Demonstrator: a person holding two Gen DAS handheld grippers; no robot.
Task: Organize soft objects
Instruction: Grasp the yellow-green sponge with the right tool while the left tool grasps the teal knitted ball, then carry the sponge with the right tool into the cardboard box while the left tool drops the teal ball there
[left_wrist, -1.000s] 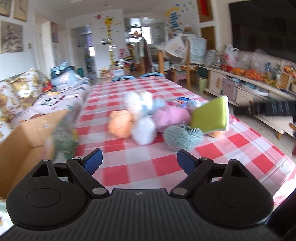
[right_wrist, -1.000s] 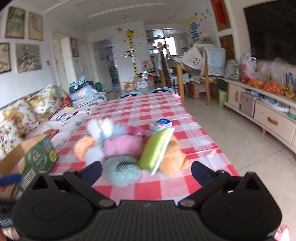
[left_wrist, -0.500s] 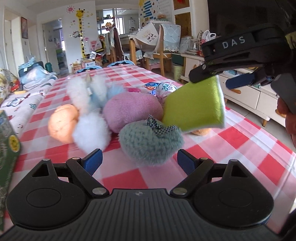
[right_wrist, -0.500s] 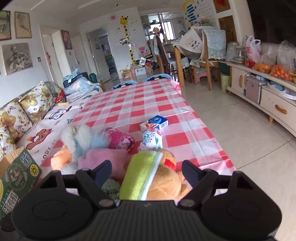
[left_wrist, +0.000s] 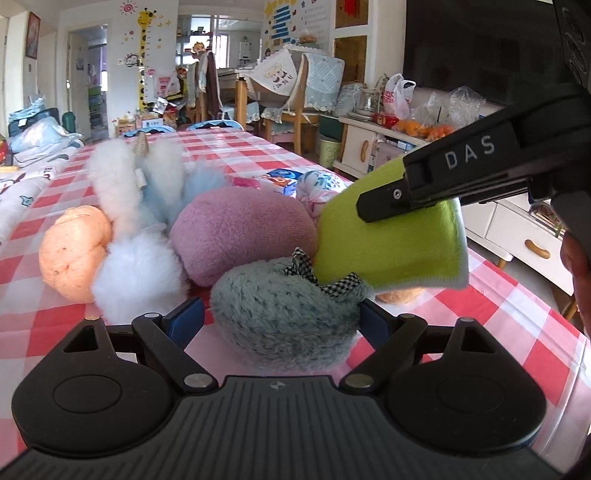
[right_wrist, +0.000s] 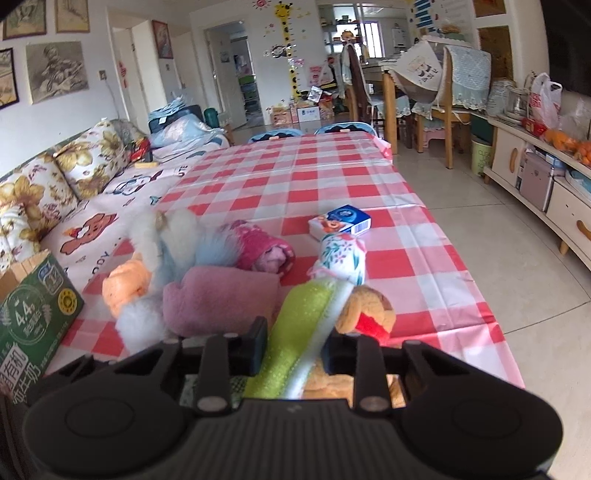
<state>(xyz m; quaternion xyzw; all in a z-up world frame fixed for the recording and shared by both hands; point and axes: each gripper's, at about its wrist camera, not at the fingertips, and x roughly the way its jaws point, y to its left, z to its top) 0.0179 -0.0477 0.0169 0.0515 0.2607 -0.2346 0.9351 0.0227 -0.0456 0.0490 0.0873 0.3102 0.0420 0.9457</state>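
A pile of soft things lies on the red checked table (right_wrist: 303, 177). In the left wrist view my left gripper (left_wrist: 282, 319) is open, its blue pads on either side of a grey-green fuzzy toy with a checked bow (left_wrist: 288, 314). Behind it lie a pink fleece cushion (left_wrist: 240, 234), a white fluffy toy (left_wrist: 136, 273) and an orange plush (left_wrist: 74, 251). My right gripper (right_wrist: 293, 349) is shut on a green sponge cloth (right_wrist: 306, 332), also seen in the left wrist view (left_wrist: 391, 247), leaning upright over a tan plush (right_wrist: 365, 310).
A green cardboard box (right_wrist: 33, 325) stands at the table's left edge. A floral pouch (right_wrist: 341, 256), a pink knitted toy (right_wrist: 258, 247) and a blue tissue pack (right_wrist: 341, 221) lie further back. A sofa (right_wrist: 55, 177) runs along the left; a low cabinet (right_wrist: 546, 184) stands right.
My left gripper moved forward until its pads flank the grey-green toy. My right gripper came down and closed on the green sponge cloth.
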